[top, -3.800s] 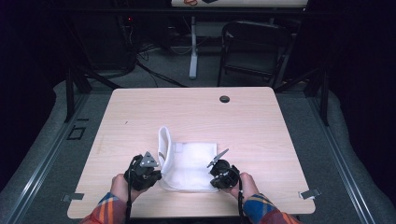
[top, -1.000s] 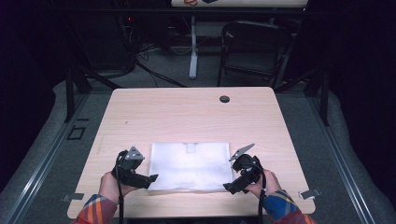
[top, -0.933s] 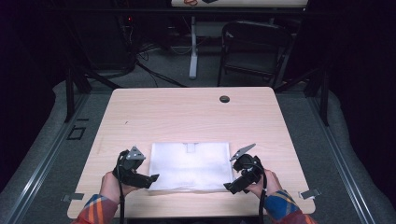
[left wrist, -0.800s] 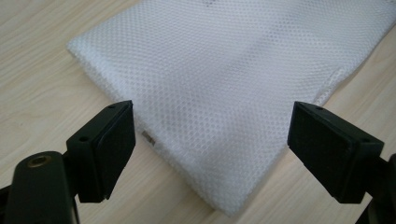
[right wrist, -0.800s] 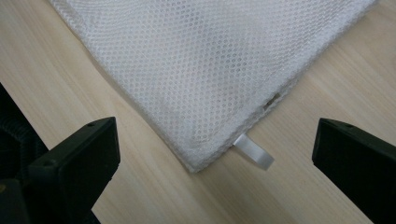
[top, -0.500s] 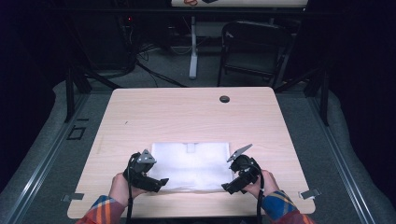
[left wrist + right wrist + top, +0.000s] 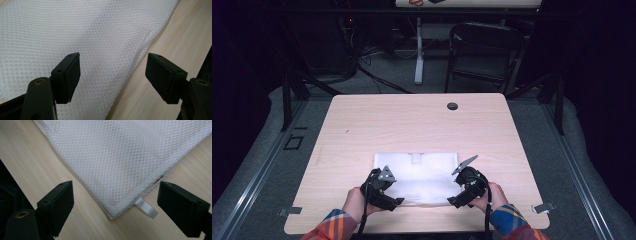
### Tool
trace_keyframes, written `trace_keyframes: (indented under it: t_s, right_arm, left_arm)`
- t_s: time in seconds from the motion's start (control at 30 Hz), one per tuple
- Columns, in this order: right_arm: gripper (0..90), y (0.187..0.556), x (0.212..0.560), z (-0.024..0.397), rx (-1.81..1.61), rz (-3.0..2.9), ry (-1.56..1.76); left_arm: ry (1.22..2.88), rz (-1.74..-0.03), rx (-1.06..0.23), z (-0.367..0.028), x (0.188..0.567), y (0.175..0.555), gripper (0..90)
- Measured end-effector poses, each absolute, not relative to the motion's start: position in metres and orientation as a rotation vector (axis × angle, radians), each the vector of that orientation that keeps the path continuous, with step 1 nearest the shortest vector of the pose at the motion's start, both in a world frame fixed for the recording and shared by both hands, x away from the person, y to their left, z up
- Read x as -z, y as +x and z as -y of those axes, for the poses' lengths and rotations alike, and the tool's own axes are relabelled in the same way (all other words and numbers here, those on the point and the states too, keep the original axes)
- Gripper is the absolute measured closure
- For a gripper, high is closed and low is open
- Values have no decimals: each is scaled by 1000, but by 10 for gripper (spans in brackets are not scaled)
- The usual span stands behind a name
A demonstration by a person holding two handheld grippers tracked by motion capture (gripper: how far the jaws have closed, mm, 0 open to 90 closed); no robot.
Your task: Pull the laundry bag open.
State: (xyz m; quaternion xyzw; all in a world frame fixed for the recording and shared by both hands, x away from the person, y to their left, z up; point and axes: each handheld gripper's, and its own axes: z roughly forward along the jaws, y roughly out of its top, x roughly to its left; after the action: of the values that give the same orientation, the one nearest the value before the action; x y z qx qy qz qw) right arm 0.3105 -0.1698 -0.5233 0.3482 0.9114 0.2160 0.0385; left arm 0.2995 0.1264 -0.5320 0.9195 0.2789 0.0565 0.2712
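Lying flat on the near half of the wooden table [image 7: 362, 125], the white mesh bag [image 7: 419, 172] is spread out as a neat rectangle, its near edge close to the table's front. At each near corner of it a gripper is poised. The left gripper [image 7: 113, 77] has its jaws spread wide, one over the mesh and the other over bare wood, so that the bag's edge runs between them; nothing is pinched. The right gripper [image 7: 113, 206] is likewise spread wide, straddling the bag's corner, where a small white tab [image 7: 147, 211] sticks out from under the seam. In the high view both hands sit low at the table's front, the left gripper [image 7: 382, 187] and the right gripper [image 7: 467, 187] at either near corner. Judging by this, the step in hand is taking hold of the near corners, probably for a fold away from the person. The next move calls for lowering each pair of jaws around the edge and closing on the mesh alone, without snagging the table.
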Motion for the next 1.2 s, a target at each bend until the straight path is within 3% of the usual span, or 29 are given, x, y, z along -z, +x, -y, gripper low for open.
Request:
trace_keyframes:
  t_s: [0.4,0.7,0.93,1.2]
  right_arm:
    - [167,311,526,170,-665,-2794,1080]
    - [209,311,526,169,-656,-2792,1074]
    - [241,311,526,168,-658,-2790,1067]
    - [397,306,524,163,-692,-2787,1048]
  left_arm:
    - [2575,-625,-119,-98,545,301,500]
    - [2630,-621,-134,-91,552,303,609]
    - [2620,-599,-129,-90,554,304,752]
    - [2593,-595,-141,-91,551,304,865]
